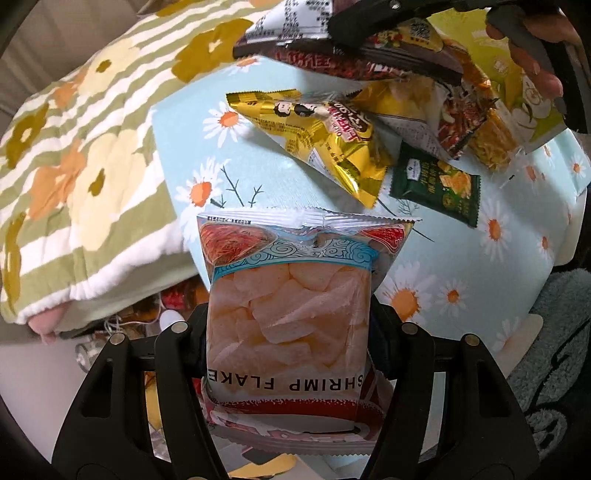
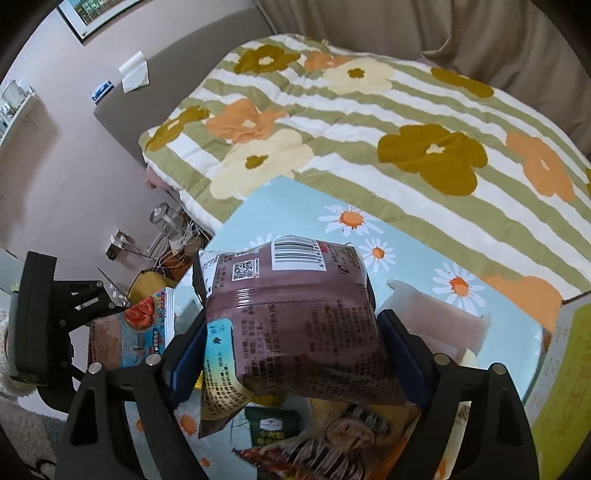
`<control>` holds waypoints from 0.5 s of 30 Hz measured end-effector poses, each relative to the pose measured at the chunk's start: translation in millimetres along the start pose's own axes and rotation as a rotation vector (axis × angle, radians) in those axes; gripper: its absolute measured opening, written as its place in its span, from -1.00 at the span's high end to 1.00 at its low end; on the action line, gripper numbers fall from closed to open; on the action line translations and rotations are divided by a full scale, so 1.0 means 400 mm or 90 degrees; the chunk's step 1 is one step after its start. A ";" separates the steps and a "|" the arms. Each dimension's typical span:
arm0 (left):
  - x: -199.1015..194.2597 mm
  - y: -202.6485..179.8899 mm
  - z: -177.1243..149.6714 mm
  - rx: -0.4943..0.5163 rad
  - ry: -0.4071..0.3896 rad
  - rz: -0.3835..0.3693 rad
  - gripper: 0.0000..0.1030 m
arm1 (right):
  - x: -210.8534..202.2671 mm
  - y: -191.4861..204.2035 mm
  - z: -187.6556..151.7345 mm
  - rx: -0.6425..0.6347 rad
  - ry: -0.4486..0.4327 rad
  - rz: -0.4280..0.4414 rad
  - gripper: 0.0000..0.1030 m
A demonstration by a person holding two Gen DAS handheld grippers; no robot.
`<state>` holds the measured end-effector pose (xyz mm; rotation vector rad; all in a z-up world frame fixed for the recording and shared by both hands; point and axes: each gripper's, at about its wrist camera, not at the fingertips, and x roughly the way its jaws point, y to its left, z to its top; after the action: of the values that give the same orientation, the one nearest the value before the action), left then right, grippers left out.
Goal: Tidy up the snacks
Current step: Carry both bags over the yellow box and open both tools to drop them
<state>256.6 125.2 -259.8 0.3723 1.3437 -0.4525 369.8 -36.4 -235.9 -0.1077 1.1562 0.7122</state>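
A clear shrimp flake bag [image 1: 290, 295] with pale chips hangs above the daisy-print tablecloth [image 1: 461, 266], and my left gripper [image 1: 291, 317] is shut on its sides. In the right wrist view that bag [image 2: 140, 325] shows at the left. My right gripper [image 2: 291, 321] is shut on a dark brown snack bag [image 2: 295, 317], barcode side up, with the blue pads [image 2: 184, 354] pressing both its sides. The same brown bag [image 1: 291, 33] appears at the top of the left wrist view, above the snack pile.
On the cloth lie a gold bag [image 1: 317, 136], a dark green packet [image 1: 439, 188], a red pack [image 1: 458, 122] and a yellow-green box [image 1: 532, 107]. A flowered striped quilt [image 2: 369, 147] covers the bed beside the table. A hand [image 1: 535, 62] holds the right gripper.
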 end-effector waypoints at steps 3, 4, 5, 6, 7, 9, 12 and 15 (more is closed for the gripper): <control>-0.029 -0.001 0.002 -0.008 -0.016 0.003 -0.18 | -0.044 0.015 -0.012 0.004 -0.019 -0.007 -0.64; -0.043 -0.002 0.003 -0.012 -0.024 0.002 -0.18 | -0.060 0.020 -0.016 0.006 -0.027 -0.009 -0.64; -0.055 -0.005 0.005 -0.015 -0.031 0.002 -0.18 | -0.075 0.024 -0.019 0.007 -0.034 -0.011 -0.64; -0.074 -0.010 0.011 -0.017 -0.041 0.002 -0.18 | -0.095 0.028 -0.023 0.010 -0.044 -0.015 -0.64; -0.085 -0.011 0.016 -0.018 -0.049 0.004 -0.18 | -0.112 0.030 -0.027 0.013 -0.051 -0.018 -0.64; -0.116 -0.015 0.034 -0.018 -0.068 0.008 -0.18 | -0.151 0.032 -0.035 0.024 -0.069 -0.026 -0.64; -0.157 -0.024 0.069 -0.011 -0.097 0.013 -0.18 | -0.210 0.027 -0.047 0.040 -0.101 -0.039 -0.64; -0.201 -0.045 0.120 -0.002 -0.126 0.015 -0.18 | -0.276 0.011 -0.065 0.065 -0.128 -0.052 -0.64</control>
<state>274.7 93.2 -171.5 0.3318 1.1470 -0.4553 323.3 -94.8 -150.3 0.0031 0.9872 0.5771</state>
